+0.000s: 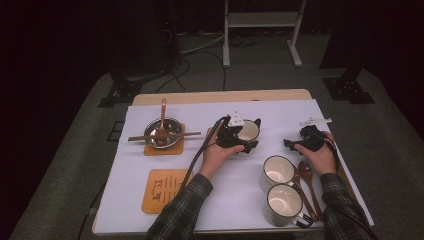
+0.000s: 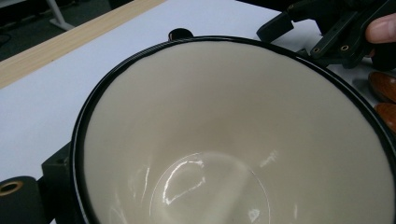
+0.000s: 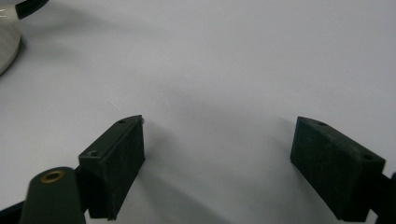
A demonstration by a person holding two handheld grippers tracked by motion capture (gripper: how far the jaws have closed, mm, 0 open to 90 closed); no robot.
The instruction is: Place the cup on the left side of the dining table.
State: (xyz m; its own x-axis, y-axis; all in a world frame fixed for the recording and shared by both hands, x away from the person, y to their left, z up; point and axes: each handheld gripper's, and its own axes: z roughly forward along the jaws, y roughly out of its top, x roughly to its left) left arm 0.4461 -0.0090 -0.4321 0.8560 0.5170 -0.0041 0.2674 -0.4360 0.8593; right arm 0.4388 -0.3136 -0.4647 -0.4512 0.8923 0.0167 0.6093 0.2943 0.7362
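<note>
A cream mug with a black rim stands at the table's middle, and its inside takes up most of the left gripper view. My left gripper is shut on it, one jaw on each side of the mug; one finger shows outside the rim at lower left. My right gripper hovers to the mug's right, open over bare white sheet with nothing between its jaws. It also shows as the black gripper beyond the mug's rim.
A metal bowl with a spoon and chopsticks sits on a wooden coaster at left. A second wooden coaster lies front left. Two more mugs and wooden spoons lie front right, under the right hand.
</note>
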